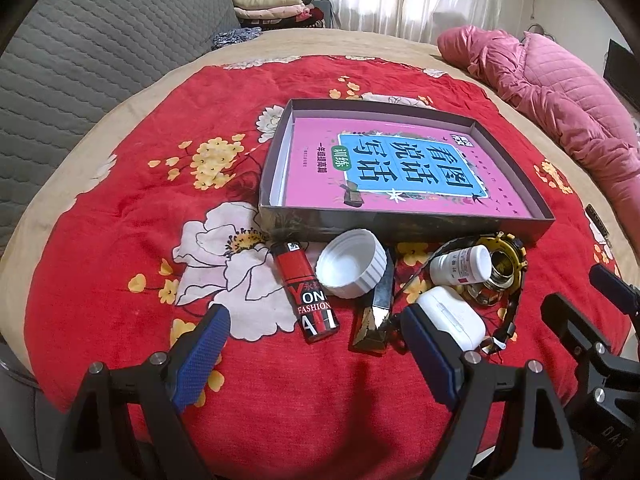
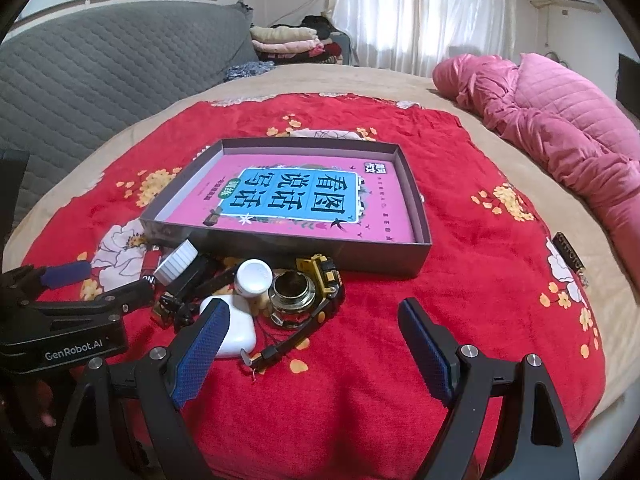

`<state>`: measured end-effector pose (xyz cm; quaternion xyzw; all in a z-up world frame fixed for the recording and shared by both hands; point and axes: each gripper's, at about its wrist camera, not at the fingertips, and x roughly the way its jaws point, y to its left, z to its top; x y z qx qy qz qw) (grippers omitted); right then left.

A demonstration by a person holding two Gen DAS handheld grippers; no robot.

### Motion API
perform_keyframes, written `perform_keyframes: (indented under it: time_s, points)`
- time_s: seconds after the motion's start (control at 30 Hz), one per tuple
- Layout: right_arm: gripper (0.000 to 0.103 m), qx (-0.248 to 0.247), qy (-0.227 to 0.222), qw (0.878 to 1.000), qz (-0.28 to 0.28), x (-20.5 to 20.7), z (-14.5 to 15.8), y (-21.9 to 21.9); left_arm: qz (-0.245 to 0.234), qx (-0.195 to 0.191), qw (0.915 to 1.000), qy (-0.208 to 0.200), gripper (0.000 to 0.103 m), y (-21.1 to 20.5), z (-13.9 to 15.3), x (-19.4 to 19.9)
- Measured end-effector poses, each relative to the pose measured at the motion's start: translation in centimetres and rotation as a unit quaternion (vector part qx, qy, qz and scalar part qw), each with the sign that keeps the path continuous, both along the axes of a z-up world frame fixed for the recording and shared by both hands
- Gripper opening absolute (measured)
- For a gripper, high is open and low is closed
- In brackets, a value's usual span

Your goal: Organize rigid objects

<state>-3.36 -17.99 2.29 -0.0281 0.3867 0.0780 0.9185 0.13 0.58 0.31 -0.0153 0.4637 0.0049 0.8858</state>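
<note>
A shallow grey box holding a pink book lies on the red flowered cloth. In front of it sit a red lighter, a white ribbed lid, a dark wedge-shaped piece, a white pill bottle, a white earbud case, and a yellow-black watch around a small glass jar. My left gripper is open just short of the lighter. My right gripper is open near the watch strap.
A pink quilted jacket lies at the right on the beige bed. A grey quilted headboard stands at the left, folded clothes at the back. A dark tag rests on the cloth's right edge.
</note>
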Motion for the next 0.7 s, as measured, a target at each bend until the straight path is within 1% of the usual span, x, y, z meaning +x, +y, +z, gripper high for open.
perform_keyframes:
  time_s: [0.7]
  points:
    - [0.087,0.009,0.001,1.000,-0.004,0.04,-0.10,-0.20,-0.001,0.000,1.0000,0.001,0.087,-0.03,0.17,0.02]
